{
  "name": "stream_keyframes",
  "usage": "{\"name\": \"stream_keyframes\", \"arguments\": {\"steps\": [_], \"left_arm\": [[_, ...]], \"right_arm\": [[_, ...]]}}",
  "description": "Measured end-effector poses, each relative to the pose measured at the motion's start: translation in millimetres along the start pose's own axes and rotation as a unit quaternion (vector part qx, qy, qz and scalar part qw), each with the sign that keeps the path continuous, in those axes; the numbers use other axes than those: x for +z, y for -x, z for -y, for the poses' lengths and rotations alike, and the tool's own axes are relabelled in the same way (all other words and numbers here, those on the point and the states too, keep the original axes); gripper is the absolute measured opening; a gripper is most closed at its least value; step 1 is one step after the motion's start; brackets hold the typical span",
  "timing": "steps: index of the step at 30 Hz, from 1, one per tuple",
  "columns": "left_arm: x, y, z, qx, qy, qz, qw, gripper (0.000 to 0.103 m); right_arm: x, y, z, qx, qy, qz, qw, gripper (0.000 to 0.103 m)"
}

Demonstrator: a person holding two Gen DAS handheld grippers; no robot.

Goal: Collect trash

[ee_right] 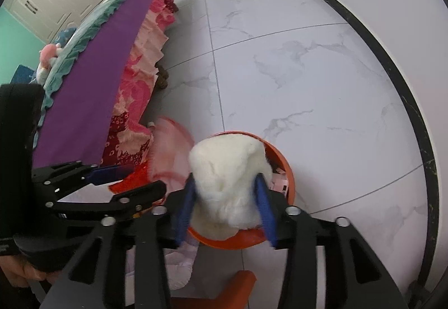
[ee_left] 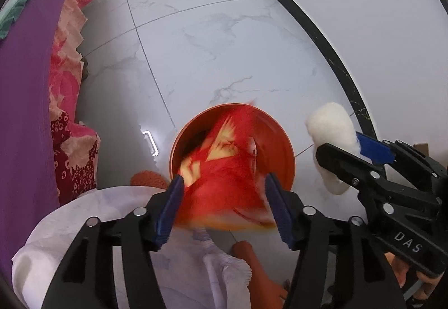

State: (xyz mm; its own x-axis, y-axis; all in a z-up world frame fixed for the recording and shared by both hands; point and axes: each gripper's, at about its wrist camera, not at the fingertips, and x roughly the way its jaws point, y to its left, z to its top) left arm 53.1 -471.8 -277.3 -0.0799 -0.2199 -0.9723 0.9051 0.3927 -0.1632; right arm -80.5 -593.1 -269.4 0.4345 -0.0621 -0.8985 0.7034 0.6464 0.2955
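An orange bin (ee_left: 288, 157) stands on the white marble floor, right below both grippers. My left gripper (ee_left: 225, 202) is open over its mouth. A red and yellow wrapper (ee_left: 224, 169), blurred, hangs between the blue pads and reaches down into the bin. My right gripper (ee_right: 226, 205) is open above the bin's rim (ee_right: 288, 169), with a white fluffy wad (ee_right: 226, 177) loose between its pads. From the left wrist view, the right gripper (ee_left: 340, 145) and the wad (ee_left: 330, 124) are just right of the bin. The left gripper (ee_right: 145, 177) shows at the left in the right wrist view.
A bed with a purple sheet (ee_right: 92, 85) and pink floral skirt (ee_left: 70, 90) runs along the left. White crumpled paper (ee_left: 70, 225) lies on the floor under the left gripper. An orange object (ee_right: 238, 281) sits near the bin. A black strip (ee_left: 322, 34) edges the wall at right.
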Motion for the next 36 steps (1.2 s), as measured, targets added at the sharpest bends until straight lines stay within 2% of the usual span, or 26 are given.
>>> {"name": "stream_keyframes", "arguments": {"steps": [6, 9, 10, 15, 30, 36], "left_arm": [[0.2, -2.5, 2.0, 0.001, -0.001, -0.004, 1.0, 0.066], [-0.7, -2.0, 4.6, -0.003, -0.009, -0.001, 1.0, 0.083], [-1.0, -0.7, 5.2, -0.006, -0.013, 0.001, 0.9999, 0.083], [-2.5, 4.5, 10.4, -0.002, -0.031, 0.011, 0.9995, 0.083], [-4.4, 22.4, -1.6, 0.012, -0.013, 0.033, 0.9993, 0.083], [-8.5, 54.2, -3.0, 0.018, -0.006, 0.073, 0.9971, 0.083]], "right_arm": [[3.3, -0.2, 3.7, 0.001, -0.006, 0.003, 1.0, 0.057], [5.6, 1.4, 3.8, 0.007, -0.01, 0.005, 1.0, 0.069], [6.0, 2.0, 2.9, 0.007, -0.009, 0.006, 1.0, 0.073], [7.9, 5.0, -4.1, 0.011, -0.001, 0.009, 1.0, 0.073], [10.0, 23.7, -19.5, 0.011, 0.007, 0.028, 1.0, 0.073], [13.7, 52.4, -36.5, 0.022, 0.019, 0.059, 0.998, 0.073]]}}
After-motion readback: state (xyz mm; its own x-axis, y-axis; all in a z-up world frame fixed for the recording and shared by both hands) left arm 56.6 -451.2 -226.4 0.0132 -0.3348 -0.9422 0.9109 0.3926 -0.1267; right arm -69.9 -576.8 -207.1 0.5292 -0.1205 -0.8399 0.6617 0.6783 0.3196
